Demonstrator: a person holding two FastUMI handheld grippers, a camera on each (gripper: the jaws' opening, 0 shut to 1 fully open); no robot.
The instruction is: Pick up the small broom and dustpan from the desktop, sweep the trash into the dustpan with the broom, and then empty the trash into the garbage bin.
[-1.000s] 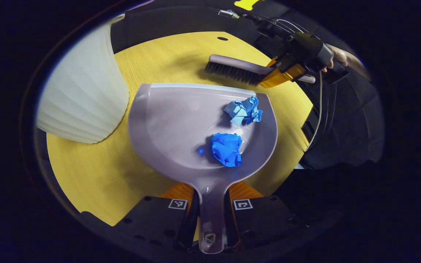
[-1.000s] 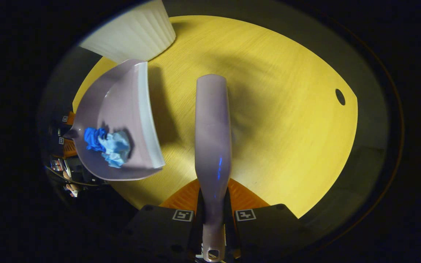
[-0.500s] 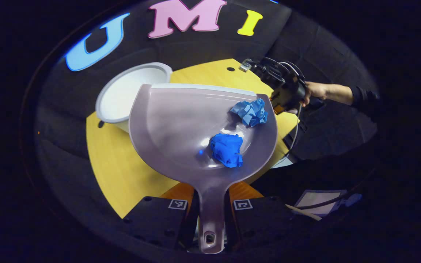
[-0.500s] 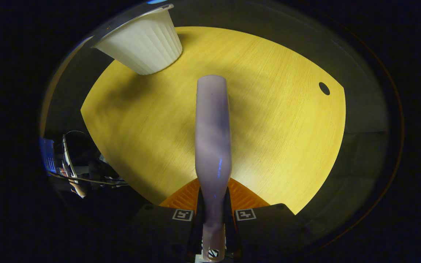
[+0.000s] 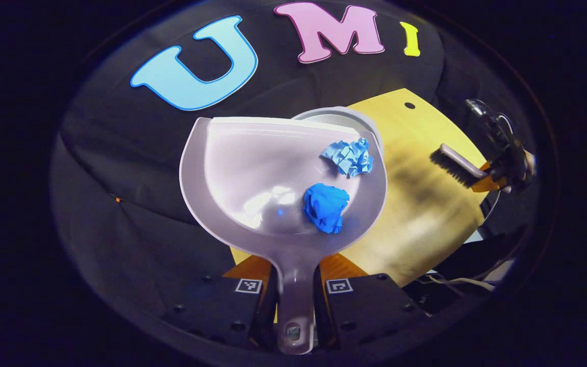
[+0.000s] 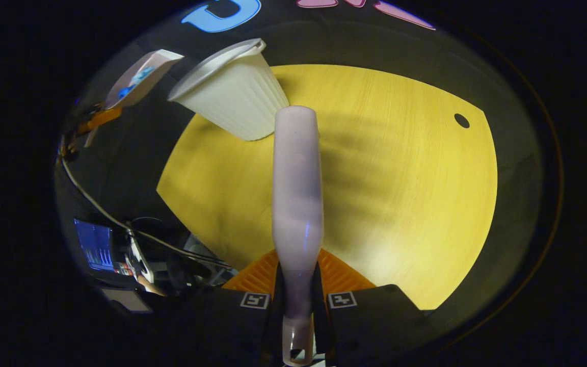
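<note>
My left gripper (image 5: pixel 295 285) is shut on the handle of the pale lilac dustpan (image 5: pixel 252 173), held up in the air. Two crumpled blue paper balls lie in the pan, a light one (image 5: pixel 348 156) near its front lip and a darker one (image 5: pixel 325 206) behind it. The white bin (image 5: pixel 342 116) shows just past the pan's front edge. My right gripper (image 6: pixel 297 300) is shut on the broom (image 6: pixel 297 204), whose lilac back points forward over the yellow desktop (image 6: pixel 400 193). In the right gripper view the raised dustpan (image 6: pixel 138 76) hangs beside the ribbed white bin (image 6: pixel 232 97). The broom's bristles (image 5: pixel 451 165) and right gripper (image 5: pixel 492 176) appear at the right of the left gripper view.
A small dark hole (image 6: pixel 461 121) marks the desktop's far right part. Cables (image 6: pixel 120 224) and a lit screen (image 6: pixel 96 251) sit off the desk's left edge in the right gripper view. Black cloth surrounds the desk.
The dustpan has been lifted and carried left to the bin, so the bin's rim now sits just beyond its lip. The broom has stayed over the desk, shifted slightly.
</note>
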